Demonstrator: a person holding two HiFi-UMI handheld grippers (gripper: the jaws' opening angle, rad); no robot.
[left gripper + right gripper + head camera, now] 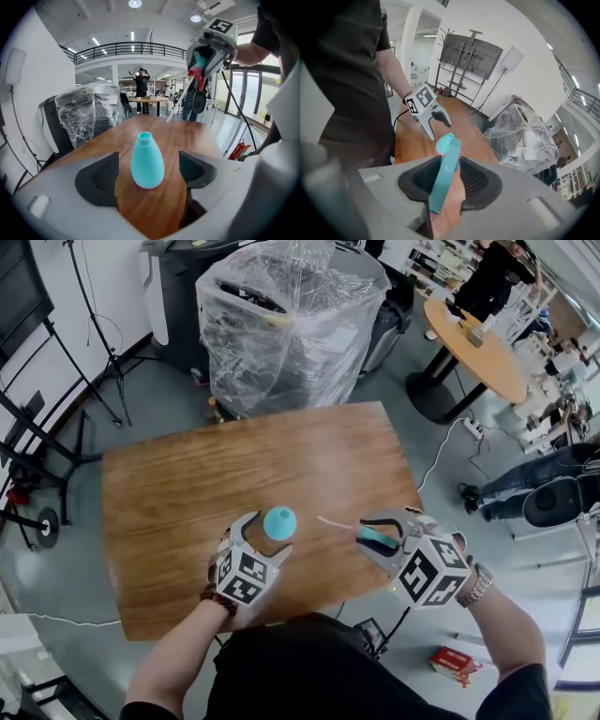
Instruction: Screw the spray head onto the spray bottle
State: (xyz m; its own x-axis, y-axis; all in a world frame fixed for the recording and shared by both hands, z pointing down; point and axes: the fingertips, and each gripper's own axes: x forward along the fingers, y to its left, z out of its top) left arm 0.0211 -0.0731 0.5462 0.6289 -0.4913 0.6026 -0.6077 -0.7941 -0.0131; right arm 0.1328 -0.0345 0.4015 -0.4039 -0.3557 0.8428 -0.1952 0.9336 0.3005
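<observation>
The spray bottle [279, 521] stands upright on the worktop [187, 493] near its 6 o'clock edge, with its neck open. The left hand-held gripper [265, 538] is released. Its pads flank the bottle's belly at 9 and 3 o'clock without touching it.

The right hand-held gripper [373, 538] is clenched on the spray head [447, 164]. It holds the head off the worktop at about 3 o'clock from the bottle, with the dip tube [333, 522] pointing toward it.

The step appears to be steadying the bottle before mating. The left pads should close squarely on the widest part, low down, so the rounded body cannot squirt out or tip. Then the head should be brought above the neck and the thin tube threaded in first. The collar needs to sit level before turning, because a tilted start would likely cross-thread.
</observation>
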